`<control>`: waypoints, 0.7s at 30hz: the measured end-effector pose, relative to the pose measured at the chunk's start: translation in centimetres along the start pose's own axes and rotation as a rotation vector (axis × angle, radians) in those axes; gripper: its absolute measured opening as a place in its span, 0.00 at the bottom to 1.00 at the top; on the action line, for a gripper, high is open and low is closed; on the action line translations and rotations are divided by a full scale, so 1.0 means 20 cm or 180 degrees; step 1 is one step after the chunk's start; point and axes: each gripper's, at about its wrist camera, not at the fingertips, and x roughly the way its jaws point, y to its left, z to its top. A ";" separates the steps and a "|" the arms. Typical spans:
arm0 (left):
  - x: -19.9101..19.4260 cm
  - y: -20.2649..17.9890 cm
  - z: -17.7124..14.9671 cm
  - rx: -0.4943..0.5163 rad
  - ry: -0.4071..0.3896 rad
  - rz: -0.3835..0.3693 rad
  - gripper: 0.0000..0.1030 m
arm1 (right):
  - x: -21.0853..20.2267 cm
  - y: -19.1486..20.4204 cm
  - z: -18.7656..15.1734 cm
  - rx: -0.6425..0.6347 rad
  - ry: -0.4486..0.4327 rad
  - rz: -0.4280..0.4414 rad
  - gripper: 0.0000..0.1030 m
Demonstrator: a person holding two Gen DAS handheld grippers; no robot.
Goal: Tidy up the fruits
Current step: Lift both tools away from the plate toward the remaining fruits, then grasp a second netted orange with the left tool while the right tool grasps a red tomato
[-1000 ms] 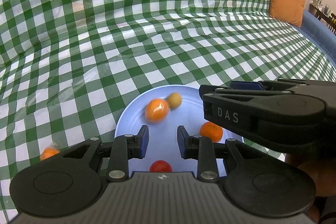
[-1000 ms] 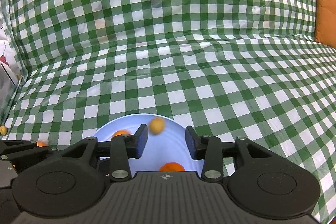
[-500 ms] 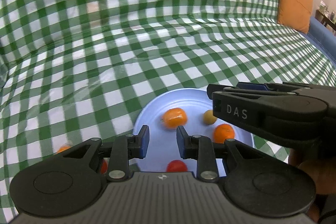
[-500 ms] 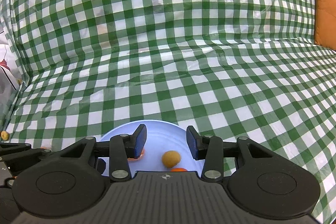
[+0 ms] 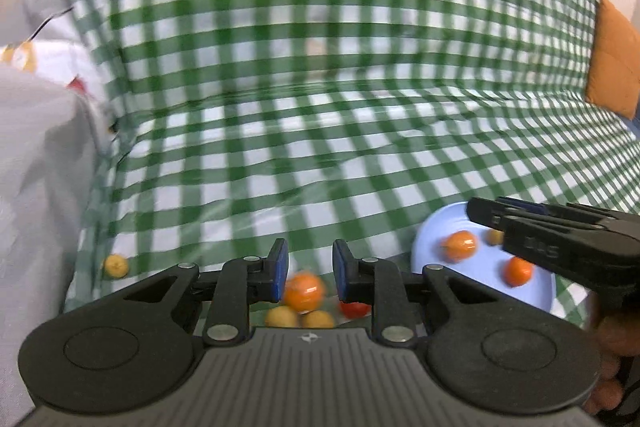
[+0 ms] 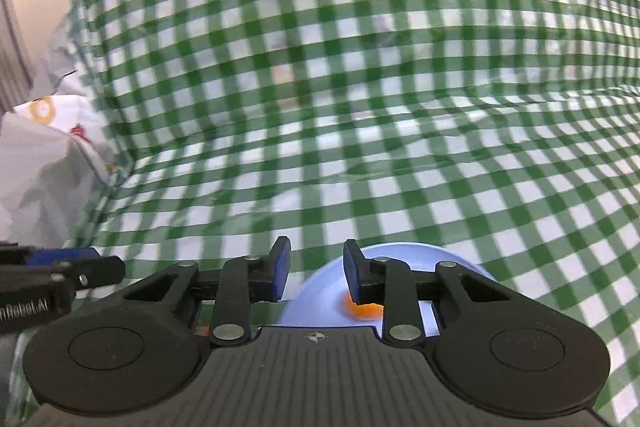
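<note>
Both grippers closing, empty: left gripper (image 5: 307, 269) above loose fruit (image 5: 303, 291); right gripper (image 6: 316, 269) above plate (image 6: 320, 291).

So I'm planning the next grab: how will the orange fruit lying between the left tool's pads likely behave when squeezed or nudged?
The orange fruit looks round and smooth, so it will probably roll if nudged, perhaps into the yellow fruits beside it. It could squirt out as the empty left tool closes. The glossy checked cloth likely offers little grip.
</note>
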 end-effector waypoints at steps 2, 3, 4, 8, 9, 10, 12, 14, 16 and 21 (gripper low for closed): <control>0.05 0.10 -0.04 -0.0109 0.0191 0.0084 0.25 | 0.01 0.05 -0.01 -0.0052 0.0045 0.0107 0.29; 0.07 0.14 -0.05 -0.0226 0.0276 0.0129 0.25 | 0.02 0.07 -0.02 -0.0080 0.0071 0.0157 0.29; 0.08 0.20 -0.05 -0.0399 0.0275 0.0097 0.25 | 0.03 0.09 -0.02 -0.0122 0.0095 0.0202 0.29; 0.13 0.32 -0.06 -0.0728 0.0411 -0.0009 0.25 | 0.08 0.19 -0.06 -0.0296 0.0212 0.0383 0.29; 0.15 0.33 -0.06 -0.0760 0.0428 -0.0044 0.26 | 0.09 0.21 -0.06 -0.0341 0.0248 0.0419 0.29; 0.16 0.33 -0.07 -0.0776 0.0435 -0.0082 0.27 | 0.10 0.23 -0.08 -0.0404 0.0289 0.0461 0.29; 0.21 0.35 -0.08 -0.0797 0.0492 -0.0108 0.31 | 0.14 0.28 -0.11 -0.0555 0.0370 0.0499 0.30; 0.25 0.36 -0.09 -0.0894 0.0544 -0.0183 0.33 | 0.16 0.32 -0.15 -0.0704 0.0415 0.0502 0.30; 0.28 0.37 -0.09 -0.1004 0.0558 -0.0329 0.43 | 0.18 0.35 -0.19 -0.0870 0.0397 0.0448 0.30; 0.36 0.29 -0.09 -0.0986 0.0544 -0.0452 0.58 | 0.25 0.40 -0.23 -0.1009 0.0456 0.0377 0.30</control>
